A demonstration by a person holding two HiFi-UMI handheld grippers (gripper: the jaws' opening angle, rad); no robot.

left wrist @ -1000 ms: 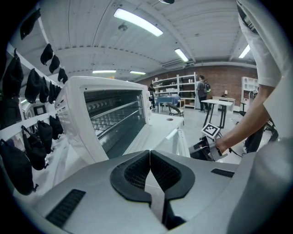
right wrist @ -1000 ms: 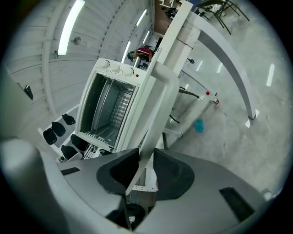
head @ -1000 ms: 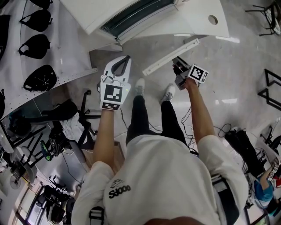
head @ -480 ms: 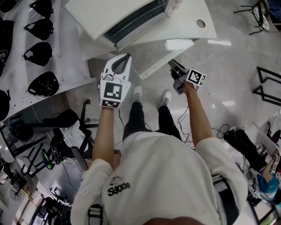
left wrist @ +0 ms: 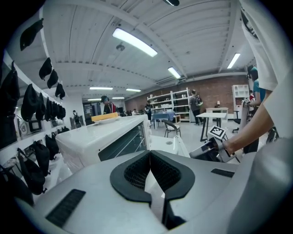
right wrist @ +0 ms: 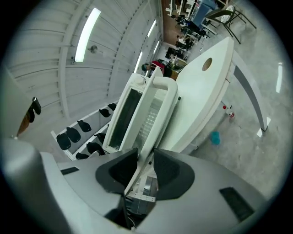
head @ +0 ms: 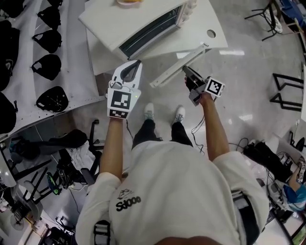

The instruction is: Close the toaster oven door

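Observation:
The white toaster oven stands on a white table. Its door hangs open, swung out past the table's near edge. In the head view my right gripper is at the door's near end. In the right gripper view the door's edge runs between the pads of the right gripper; the jaws are opening. My left gripper hovers left of the door, below the oven's front. Its jaws are shut with nothing in them.
Black caps hang on a white wall panel at the left. A yellow object lies on top of the oven. Cables and gear lie on the floor to the right, and black frames stand further right.
The oven and table have slid lower in the head view. My right gripper has stayed at the door's end, moving slightly up and left with it. The left gripper has barely moved.

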